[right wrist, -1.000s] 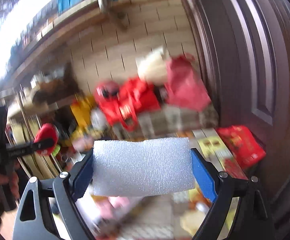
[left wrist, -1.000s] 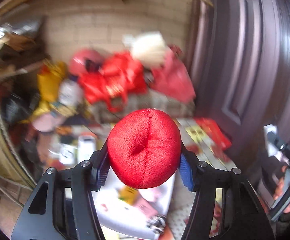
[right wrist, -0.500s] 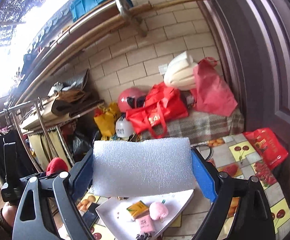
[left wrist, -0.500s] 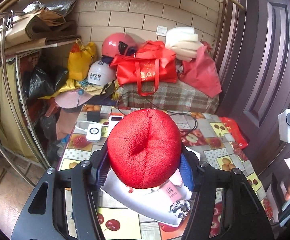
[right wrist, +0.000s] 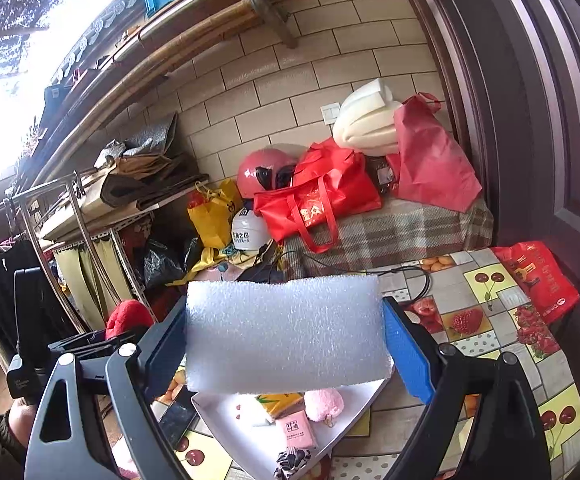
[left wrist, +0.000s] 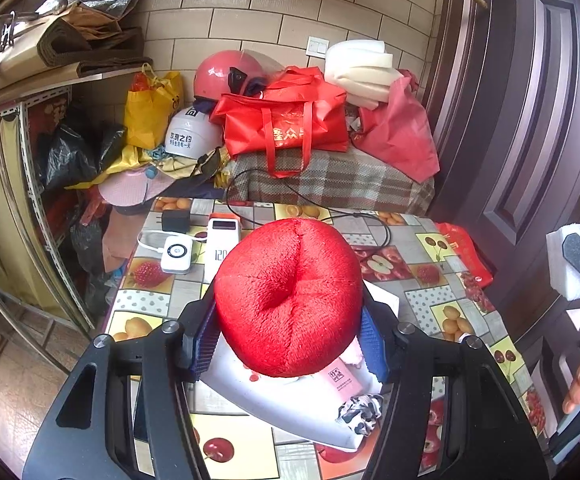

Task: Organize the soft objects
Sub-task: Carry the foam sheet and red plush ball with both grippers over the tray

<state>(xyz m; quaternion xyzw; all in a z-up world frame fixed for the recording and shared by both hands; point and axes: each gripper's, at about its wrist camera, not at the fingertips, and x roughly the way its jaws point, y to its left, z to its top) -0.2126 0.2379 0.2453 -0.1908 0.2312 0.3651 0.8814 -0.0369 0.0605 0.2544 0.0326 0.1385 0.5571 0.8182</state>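
Observation:
My left gripper [left wrist: 288, 340] is shut on a round red plush cushion [left wrist: 288, 296] and holds it above a white tray [left wrist: 274, 408]. My right gripper [right wrist: 286, 344] is shut on a white foam block [right wrist: 286, 336], held above the same tray [right wrist: 226, 408]. The tray holds a pink packet [right wrist: 295, 432], a pink plush ball [right wrist: 323, 404], a yellow packet [right wrist: 280, 402] and a black-and-white scrunchie [right wrist: 291, 460]. The left gripper with the red cushion [right wrist: 126, 316] shows at the left of the right wrist view. The foam block [left wrist: 563, 260] shows at the right edge of the left wrist view.
The tray lies on a table with a fruit-patterned cloth [left wrist: 441, 280]. A power bank [left wrist: 220, 248], a white charger [left wrist: 176, 256], a black adapter [left wrist: 176, 220] and a cable [left wrist: 369, 220] lie at its far side. Behind are red bags [left wrist: 286, 120], helmets [left wrist: 226, 76]; a dark door [left wrist: 529, 120] right.
Both grippers have steadied after a fast move; the views went from blurred to sharp. The table and tray now lie below both grippers. Both still hold their objects.

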